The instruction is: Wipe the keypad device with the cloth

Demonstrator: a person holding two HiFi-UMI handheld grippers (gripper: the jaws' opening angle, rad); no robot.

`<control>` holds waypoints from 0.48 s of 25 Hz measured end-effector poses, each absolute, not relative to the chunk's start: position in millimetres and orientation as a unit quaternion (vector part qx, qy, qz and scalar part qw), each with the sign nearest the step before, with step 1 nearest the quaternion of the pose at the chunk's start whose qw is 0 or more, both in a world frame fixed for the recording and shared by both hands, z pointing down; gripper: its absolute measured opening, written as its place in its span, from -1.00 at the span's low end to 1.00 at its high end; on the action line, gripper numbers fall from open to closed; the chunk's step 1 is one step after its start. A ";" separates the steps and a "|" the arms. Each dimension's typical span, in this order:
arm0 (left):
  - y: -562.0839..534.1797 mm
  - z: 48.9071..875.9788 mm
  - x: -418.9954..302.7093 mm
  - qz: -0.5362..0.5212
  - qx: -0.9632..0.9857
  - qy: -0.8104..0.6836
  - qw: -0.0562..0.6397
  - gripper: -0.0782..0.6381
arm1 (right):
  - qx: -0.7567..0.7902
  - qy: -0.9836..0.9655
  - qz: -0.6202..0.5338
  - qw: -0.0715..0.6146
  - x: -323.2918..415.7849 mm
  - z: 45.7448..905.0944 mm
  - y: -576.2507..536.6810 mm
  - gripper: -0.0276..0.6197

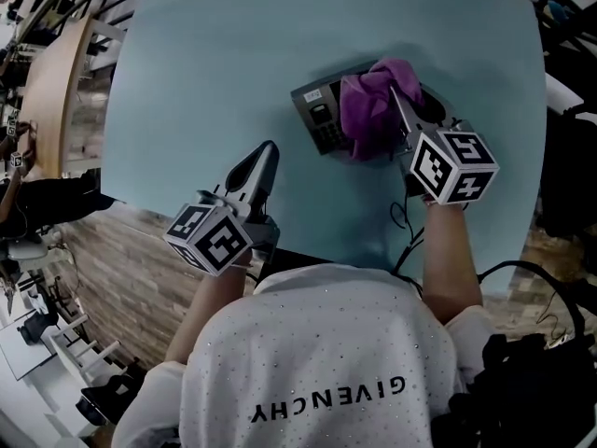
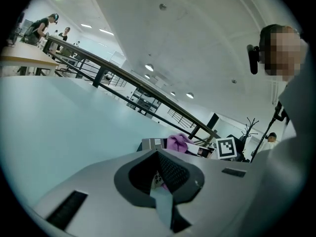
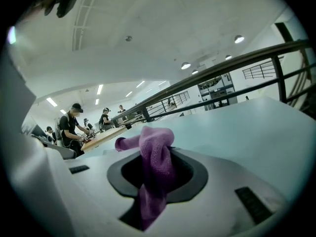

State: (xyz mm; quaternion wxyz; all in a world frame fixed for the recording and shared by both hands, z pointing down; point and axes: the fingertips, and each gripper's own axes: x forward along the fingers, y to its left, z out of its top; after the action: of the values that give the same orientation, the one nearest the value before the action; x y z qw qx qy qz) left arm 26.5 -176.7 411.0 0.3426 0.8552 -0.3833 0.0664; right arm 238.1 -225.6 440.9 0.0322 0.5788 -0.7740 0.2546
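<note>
A dark grey keypad device (image 1: pixel 320 118) lies on the pale blue table (image 1: pixel 215 73), right of the middle. A purple cloth (image 1: pixel 371 105) is bunched over the device's right part, and my right gripper (image 1: pixel 399 101) is shut on it from the near side. In the right gripper view the cloth (image 3: pixel 155 167) hangs out between the jaws of the right gripper (image 3: pixel 155 157). My left gripper (image 1: pixel 268 152) hovers near the table's front edge, left of the device, shut and empty. The left gripper view shows the left gripper (image 2: pixel 160 174), with the device (image 2: pixel 152 143) and cloth (image 2: pixel 177 142) beyond it.
Black cables (image 1: pixel 403 222) trail over the table's front edge by my right forearm. A wooden counter (image 1: pixel 51 82) stands off the table's left side and dark equipment (image 1: pixel 569 185) off its right. Several people work at a bench (image 3: pixel 74 127) far behind a railing (image 3: pixel 222 78).
</note>
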 end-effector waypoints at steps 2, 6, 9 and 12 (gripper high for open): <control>-175.5 411.1 26.0 0.066 0.855 -0.386 0.341 -0.77 | 0.578 -0.773 0.263 0.014 239.0 439.8 -225.3 -0.67; -170.9 409.6 26.6 0.064 0.855 -0.388 0.338 -0.77 | 0.542 -0.811 0.218 -0.024 218.9 406.7 -218.6 -0.67; -169.2 406.3 27.8 0.066 0.854 -0.389 0.340 -0.77 | 0.479 -0.854 0.201 -0.042 183.5 387.0 -211.9 -0.67; -168.6 405.3 27.8 0.065 0.852 -0.392 0.342 -0.77 | 0.433 -0.880 0.195 -0.020 147.2 388.9 -206.3 -0.67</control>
State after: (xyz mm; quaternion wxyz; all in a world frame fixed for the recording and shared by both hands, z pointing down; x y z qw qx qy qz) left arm 27.8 -168.6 405.3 0.3415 0.8519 -0.3918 0.0646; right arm 147.2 -206.3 388.9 -0.0196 0.4327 -0.8800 0.1948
